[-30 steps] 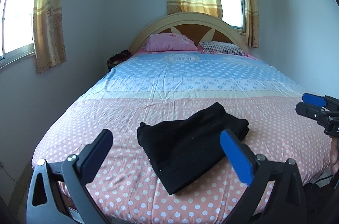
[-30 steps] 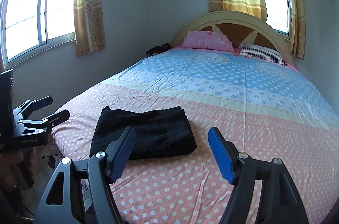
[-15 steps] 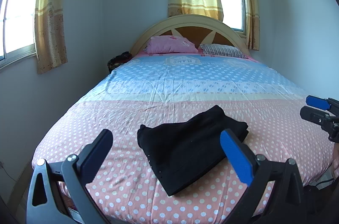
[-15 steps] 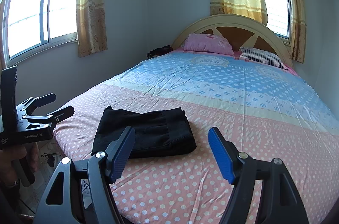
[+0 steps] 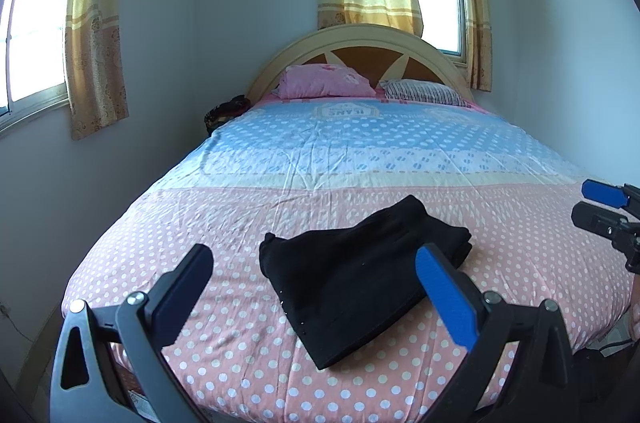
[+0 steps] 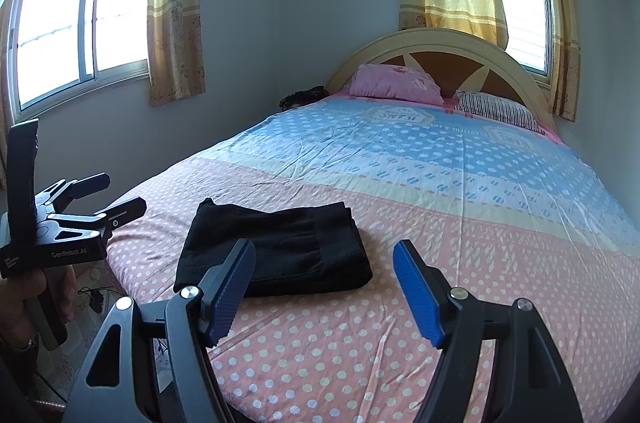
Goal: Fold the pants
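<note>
- The black pants (image 5: 362,277) lie folded into a thick, soft rectangle on the pink dotted end of the bed (image 5: 360,151), near its foot edge.
- The sheet is thin and creased, pink below and blue above; a pink pillow (image 6: 396,85) leans on the arched wooden headboard (image 6: 440,41).
- A dark heap beside the bed is too small to make out.
- The left gripper (image 5: 316,279) and right gripper (image 6: 324,275) hang above the bed, jaws spread wide, holding nothing.

folded black pants (image 5: 360,275), polka-dot bed (image 5: 400,159)
</note>
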Demonstrator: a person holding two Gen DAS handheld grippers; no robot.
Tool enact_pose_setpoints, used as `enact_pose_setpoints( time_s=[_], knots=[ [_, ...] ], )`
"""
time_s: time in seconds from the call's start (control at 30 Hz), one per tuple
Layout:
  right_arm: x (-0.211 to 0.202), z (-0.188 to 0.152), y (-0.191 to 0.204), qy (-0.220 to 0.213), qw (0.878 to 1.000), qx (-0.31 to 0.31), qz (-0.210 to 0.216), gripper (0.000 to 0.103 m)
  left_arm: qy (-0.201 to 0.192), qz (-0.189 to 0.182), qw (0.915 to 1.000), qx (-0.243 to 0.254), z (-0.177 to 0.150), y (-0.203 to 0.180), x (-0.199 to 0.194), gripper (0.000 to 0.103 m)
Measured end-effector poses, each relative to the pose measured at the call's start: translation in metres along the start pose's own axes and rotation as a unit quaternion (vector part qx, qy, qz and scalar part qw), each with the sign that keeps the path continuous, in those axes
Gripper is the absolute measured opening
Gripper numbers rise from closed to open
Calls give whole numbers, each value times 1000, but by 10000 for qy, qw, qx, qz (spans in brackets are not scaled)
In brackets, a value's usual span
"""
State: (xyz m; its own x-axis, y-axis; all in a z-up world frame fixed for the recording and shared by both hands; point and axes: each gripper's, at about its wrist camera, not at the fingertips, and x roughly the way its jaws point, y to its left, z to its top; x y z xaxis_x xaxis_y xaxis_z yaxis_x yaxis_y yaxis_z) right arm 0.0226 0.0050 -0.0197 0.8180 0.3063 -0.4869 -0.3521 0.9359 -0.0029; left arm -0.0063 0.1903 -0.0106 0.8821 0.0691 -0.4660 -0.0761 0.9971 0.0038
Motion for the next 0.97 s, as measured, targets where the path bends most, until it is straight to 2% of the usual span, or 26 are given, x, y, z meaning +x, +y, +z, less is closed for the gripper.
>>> enact_pose_setpoints(
  time_s=[0.23,0.37,0.57,0.97],
  knots=[
    [-2,-2,1,-38,10000,-51,-26,73,-198,-1,9998,54,4,-6,-7,103],
    [-2,-3,1,-42,10000,-57,-31,73,-151,-14,9999,-32,4,-6,-5,103],
    [-2,-6,-1,-15,10000,-14,-30,73,-87,274,9996,47,1,-8,1,103],
    [4,-13,-4,62,10000,13,-46,73,-64,235,9995,179,-8,-15,5,103]
  ],
)
